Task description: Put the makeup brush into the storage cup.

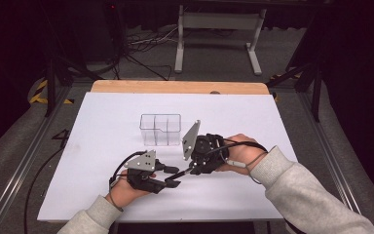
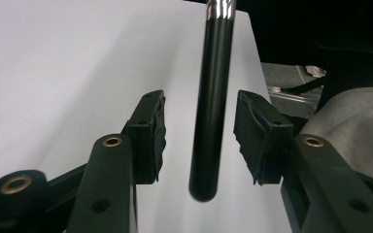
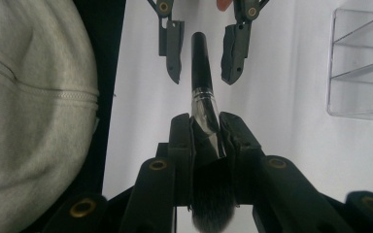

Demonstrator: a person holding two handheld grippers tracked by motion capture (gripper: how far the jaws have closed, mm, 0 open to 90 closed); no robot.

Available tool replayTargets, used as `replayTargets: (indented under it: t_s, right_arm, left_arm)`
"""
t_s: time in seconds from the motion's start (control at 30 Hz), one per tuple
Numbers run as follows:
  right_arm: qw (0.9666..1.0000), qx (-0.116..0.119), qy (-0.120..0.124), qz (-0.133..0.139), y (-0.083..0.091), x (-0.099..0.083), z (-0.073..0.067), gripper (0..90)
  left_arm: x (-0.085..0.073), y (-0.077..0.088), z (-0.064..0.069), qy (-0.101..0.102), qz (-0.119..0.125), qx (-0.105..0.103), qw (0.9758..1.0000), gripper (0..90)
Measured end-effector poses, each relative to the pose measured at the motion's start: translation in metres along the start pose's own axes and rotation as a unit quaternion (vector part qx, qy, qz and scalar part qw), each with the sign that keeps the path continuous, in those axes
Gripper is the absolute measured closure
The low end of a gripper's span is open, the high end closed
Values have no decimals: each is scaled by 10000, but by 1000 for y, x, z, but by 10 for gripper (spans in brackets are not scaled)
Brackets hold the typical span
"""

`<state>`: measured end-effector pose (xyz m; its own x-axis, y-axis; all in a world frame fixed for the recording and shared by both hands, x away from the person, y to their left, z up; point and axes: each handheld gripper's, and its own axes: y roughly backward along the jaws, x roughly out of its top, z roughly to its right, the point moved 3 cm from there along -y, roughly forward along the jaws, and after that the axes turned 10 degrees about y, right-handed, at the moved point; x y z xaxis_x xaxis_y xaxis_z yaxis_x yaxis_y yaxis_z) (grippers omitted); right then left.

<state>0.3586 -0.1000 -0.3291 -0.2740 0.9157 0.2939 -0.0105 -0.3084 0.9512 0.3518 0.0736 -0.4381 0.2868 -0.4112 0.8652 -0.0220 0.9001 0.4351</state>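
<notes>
A makeup brush with a black handle (image 2: 212, 107), a silver ferrule (image 3: 205, 111) and dark bristles (image 3: 212, 206) is held above the white table. My right gripper (image 3: 206, 131) is shut on the ferrule, with the bristles toward its camera and the handle pointing away. The handle's end (image 3: 200, 53) reaches between the open jaws of my left gripper (image 2: 199, 136), and neither pad touches it. In the high view the left gripper (image 1: 174, 176) and the right gripper (image 1: 195, 168) meet tip to tip near the table's front middle.
A clear plastic organizer with compartments (image 1: 160, 129) stands on the white table sheet (image 1: 107, 122) just behind the grippers; its corner (image 3: 359, 63) shows in the right gripper view. A grey sleeve (image 3: 29, 111) lies close by. A bare wooden strip (image 1: 175, 87) runs along the table's far edge.
</notes>
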Motion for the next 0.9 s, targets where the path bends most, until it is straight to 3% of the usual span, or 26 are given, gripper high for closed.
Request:
replayTargets:
  t_s: [0.33, 0.47, 0.57, 0.73, 0.8, 0.9]
  right_arm:
    - [9990, 148, 175, -385, -7, 5, -1, 768]
    - [9986, 206, 228, -429, -10, 6, -2, 767]
    - [9982, 241, 256, -481, -11, 7, -2, 766]
    - [9994, 124, 223, -229, -8, 4, -1, 751]
    - [9998, -53, 104, 191, -5, 1, 0, 631]
    - [9973, -235, -112, 683, -2, -5, 1, 595]
  left_arm:
    - [-4, -8, 3, -95, -446, -130, 9989, 690]
    - [-5, -9, 3, -171, -549, -40, 9983, 774]
    - [-6, -9, 3, -274, -560, -10, 9981, 779]
    - [-8, -7, 3, -291, -322, 27, 9991, 785]
    - [-8, -6, 1, -312, -199, 73, 9993, 786]
    - [-9, -4, -1, -273, 34, 136, 9995, 786]
